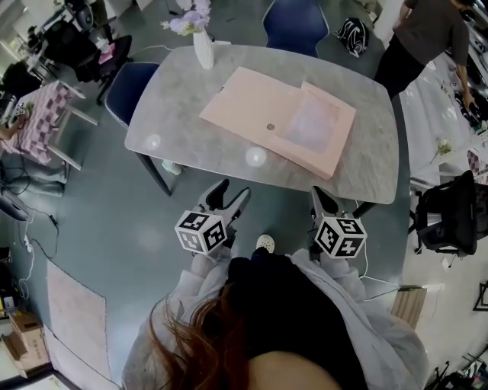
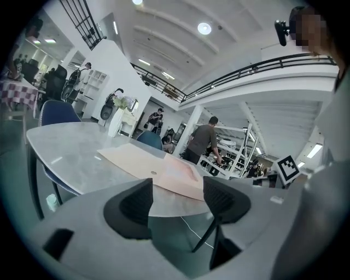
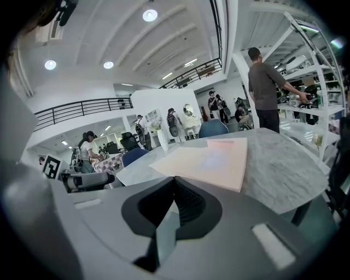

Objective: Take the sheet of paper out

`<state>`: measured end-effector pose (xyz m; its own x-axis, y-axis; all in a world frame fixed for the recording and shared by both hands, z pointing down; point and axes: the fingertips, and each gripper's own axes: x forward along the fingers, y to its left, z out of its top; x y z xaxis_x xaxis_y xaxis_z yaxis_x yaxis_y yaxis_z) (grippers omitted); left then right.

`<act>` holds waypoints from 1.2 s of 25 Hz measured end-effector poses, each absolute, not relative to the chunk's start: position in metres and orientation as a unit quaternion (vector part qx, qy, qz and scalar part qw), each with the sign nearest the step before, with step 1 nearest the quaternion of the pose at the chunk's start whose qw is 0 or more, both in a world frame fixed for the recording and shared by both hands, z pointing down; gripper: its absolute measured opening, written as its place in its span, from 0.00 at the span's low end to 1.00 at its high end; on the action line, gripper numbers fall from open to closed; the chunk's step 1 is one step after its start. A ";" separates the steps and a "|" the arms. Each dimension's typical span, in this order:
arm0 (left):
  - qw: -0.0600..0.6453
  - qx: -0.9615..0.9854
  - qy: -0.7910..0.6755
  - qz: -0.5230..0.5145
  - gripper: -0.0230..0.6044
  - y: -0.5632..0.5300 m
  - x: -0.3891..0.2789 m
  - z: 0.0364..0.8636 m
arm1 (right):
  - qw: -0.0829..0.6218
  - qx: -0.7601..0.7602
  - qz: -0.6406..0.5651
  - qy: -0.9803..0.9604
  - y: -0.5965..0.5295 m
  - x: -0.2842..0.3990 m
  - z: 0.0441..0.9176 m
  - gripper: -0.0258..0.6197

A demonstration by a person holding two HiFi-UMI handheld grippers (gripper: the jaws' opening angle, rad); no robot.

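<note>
A pale pink folder [image 1: 259,110] lies flat on the grey marble table [image 1: 175,91], with a small dark button near its middle. A lighter sheet of paper [image 1: 313,122] shows at the folder's right part. The folder [image 2: 156,167] appears ahead in the left gripper view and the folder [image 3: 208,158] ahead in the right gripper view. My left gripper [image 1: 226,198] is held below the table's near edge, jaws apart, nothing between them. My right gripper [image 1: 324,202] hangs beside it, jaws together and empty. Both are short of the table.
A white vase with flowers [image 1: 201,42] stands at the table's far left edge. Blue chairs [image 1: 296,23] sit at the far side and the left. A person [image 1: 427,34] stands by shelves at the right. A black bag [image 1: 446,217] rests on the floor right.
</note>
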<state>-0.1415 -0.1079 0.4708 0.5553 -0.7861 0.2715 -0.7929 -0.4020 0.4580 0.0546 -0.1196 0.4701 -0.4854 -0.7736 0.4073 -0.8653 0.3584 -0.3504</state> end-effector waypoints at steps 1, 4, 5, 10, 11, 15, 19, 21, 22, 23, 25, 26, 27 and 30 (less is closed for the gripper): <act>0.276 0.838 -0.471 0.005 0.48 -0.110 -0.139 0.471 | 0.085 0.500 0.265 -0.820 -0.123 0.056 0.470 0.05; 0.277 0.840 -0.467 0.004 0.48 -0.112 -0.131 0.474 | 0.083 0.501 0.265 -0.820 -0.128 0.062 0.474 0.05; 0.279 0.840 -0.465 0.004 0.48 -0.112 -0.129 0.475 | 0.082 0.502 0.266 -0.819 -0.128 0.062 0.475 0.05; 0.285 0.843 -0.455 0.011 0.48 -0.109 -0.122 0.476 | 0.076 0.503 0.279 -0.814 -0.120 0.062 0.484 0.05; 0.286 0.844 -0.454 0.013 0.48 -0.109 -0.121 0.477 | 0.075 0.504 0.283 -0.813 -0.118 0.062 0.486 0.05; 0.288 0.848 -0.444 0.021 0.48 -0.118 -0.117 0.475 | 0.071 0.507 0.289 -0.809 -0.117 0.067 0.487 0.05; 0.296 0.855 -0.425 0.023 0.48 -0.138 -0.107 0.471 | 0.067 0.521 0.283 -0.802 -0.129 0.079 0.482 0.05; 0.298 0.860 -0.415 0.027 0.48 -0.154 -0.101 0.470 | 0.062 0.529 0.283 -0.798 -0.140 0.087 0.479 0.05; 0.297 0.862 -0.409 0.029 0.48 -0.164 -0.096 0.469 | 0.061 0.532 0.283 -0.795 -0.147 0.090 0.478 0.05; 0.297 0.865 -0.403 0.030 0.48 -0.174 -0.092 0.468 | 0.061 0.535 0.284 -0.794 -0.154 0.094 0.478 0.05; 0.299 0.871 -0.388 0.031 0.48 -0.195 -0.084 0.468 | 0.062 0.538 0.286 -0.791 -0.168 0.098 0.479 0.05; 0.302 0.873 -0.381 0.033 0.48 -0.206 -0.081 0.469 | 0.063 0.539 0.286 -0.790 -0.176 0.098 0.480 0.05; 0.305 0.875 -0.374 0.035 0.48 -0.218 -0.079 0.471 | 0.065 0.540 0.287 -0.789 -0.185 0.098 0.481 0.05; 0.315 0.879 -0.356 0.037 0.48 -0.255 -0.069 0.471 | 0.070 0.542 0.289 -0.786 -0.216 0.100 0.481 0.05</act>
<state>-0.0686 -0.2546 0.4715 0.7444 -0.6015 0.2900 -0.6487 -0.5487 0.5274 0.1003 -0.2158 0.4813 -0.4026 -0.8115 0.4235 -0.8924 0.2448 -0.3791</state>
